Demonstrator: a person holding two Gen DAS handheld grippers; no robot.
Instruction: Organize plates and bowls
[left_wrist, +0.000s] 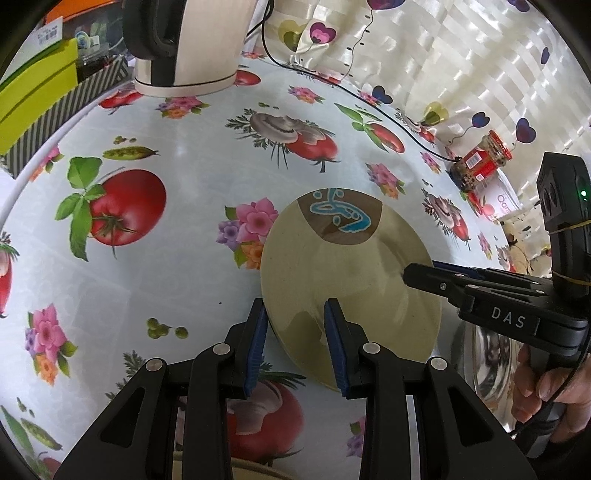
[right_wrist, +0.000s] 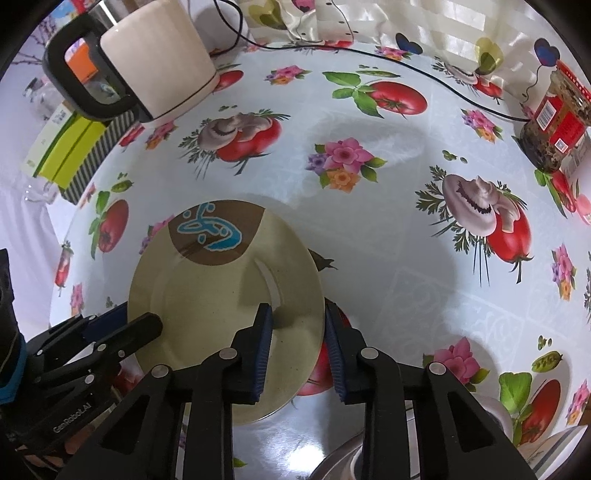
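Note:
A cream plate (left_wrist: 351, 280) with a brown patch and blue motif is held tilted above the patterned tablecloth. My left gripper (left_wrist: 297, 345) straddles its near-left rim, one pad under and one pad over. My right gripper (right_wrist: 297, 349) straddles its right rim (right_wrist: 314, 332) the same way. In the left wrist view the right gripper (left_wrist: 424, 275) reaches onto the plate from the right. In the right wrist view the left gripper (right_wrist: 129, 321) shows at the plate's left edge. The plate (right_wrist: 221, 314) seems gripped at both sides.
A white electric kettle (left_wrist: 184, 48) stands at the back left with its cable (left_wrist: 369, 99) running along the back. A striped box (left_wrist: 55, 110) is at far left. A red-labelled jar (right_wrist: 554, 122) stands at the right. A steel bowl (left_wrist: 491, 365) sits low right.

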